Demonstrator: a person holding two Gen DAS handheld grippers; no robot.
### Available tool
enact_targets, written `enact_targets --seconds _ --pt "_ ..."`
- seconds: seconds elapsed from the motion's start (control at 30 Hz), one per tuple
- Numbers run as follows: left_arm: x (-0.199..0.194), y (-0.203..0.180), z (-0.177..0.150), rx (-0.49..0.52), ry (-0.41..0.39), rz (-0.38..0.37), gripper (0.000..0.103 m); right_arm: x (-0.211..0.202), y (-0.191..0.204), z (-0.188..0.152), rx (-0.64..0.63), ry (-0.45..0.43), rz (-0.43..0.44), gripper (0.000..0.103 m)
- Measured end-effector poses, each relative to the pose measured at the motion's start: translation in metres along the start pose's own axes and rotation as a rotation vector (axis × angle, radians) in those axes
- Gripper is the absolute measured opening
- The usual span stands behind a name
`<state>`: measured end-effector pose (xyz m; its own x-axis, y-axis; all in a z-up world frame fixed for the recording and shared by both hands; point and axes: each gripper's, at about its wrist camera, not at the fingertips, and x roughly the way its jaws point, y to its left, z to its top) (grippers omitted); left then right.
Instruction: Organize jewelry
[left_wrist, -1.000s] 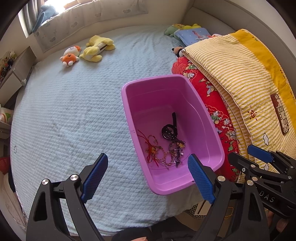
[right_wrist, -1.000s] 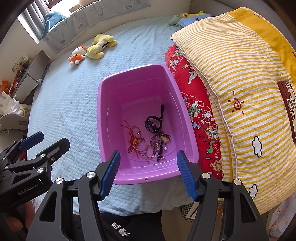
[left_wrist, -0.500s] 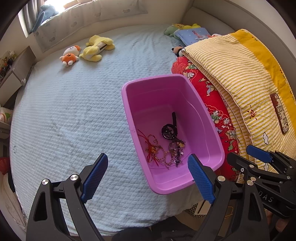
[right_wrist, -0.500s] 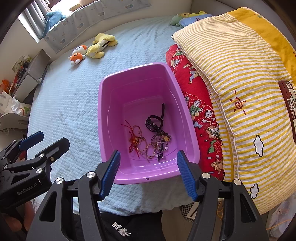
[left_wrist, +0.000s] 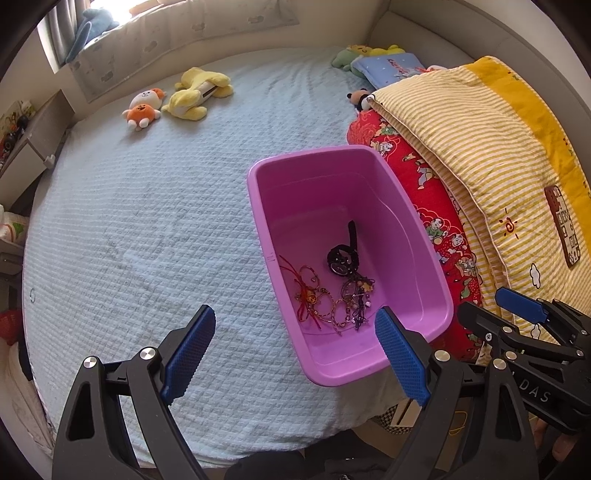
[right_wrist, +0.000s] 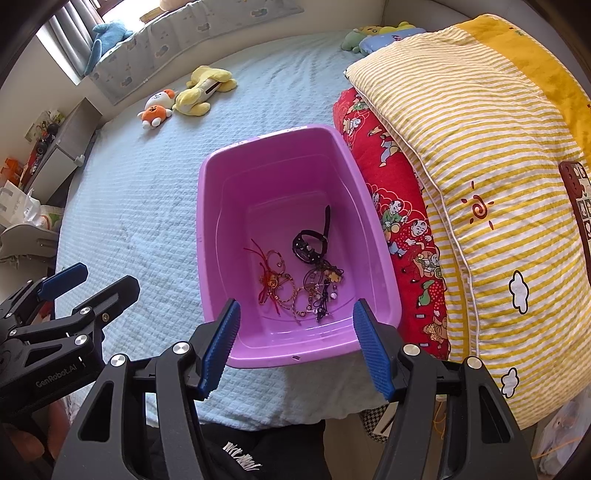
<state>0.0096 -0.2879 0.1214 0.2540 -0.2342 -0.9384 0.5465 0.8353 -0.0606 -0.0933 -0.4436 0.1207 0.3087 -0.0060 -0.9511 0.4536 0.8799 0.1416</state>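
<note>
Both tools hang empty above the bed — left tool (left_wrist: 295, 350) spread wide, right tool (right_wrist: 295, 343) narrower — near the purple bin (right_wrist: 216, 229).

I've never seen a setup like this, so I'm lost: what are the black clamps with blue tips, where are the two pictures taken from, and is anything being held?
They are two hand-held grippers, one in each of a person's hands, each with its own camera looking along its fingers. One picture is from the left gripper, the other from the right gripper; each also shows the other gripper at its edge. Both are open and hold nothing. Below them, on a bed, sits a purple bin with a tangle of bracelets and a black watch inside. Folded quilts lie beside it, plush toys farther off.
</note>
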Motion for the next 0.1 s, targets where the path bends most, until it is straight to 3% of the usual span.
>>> enact_targets --seconds 0.1 --pt "0.0008 0.0014 -0.0003 -0.004 0.001 -0.001 0.086 0.0002 0.0003 0.0 0.001 0.0 0.0 0.061"
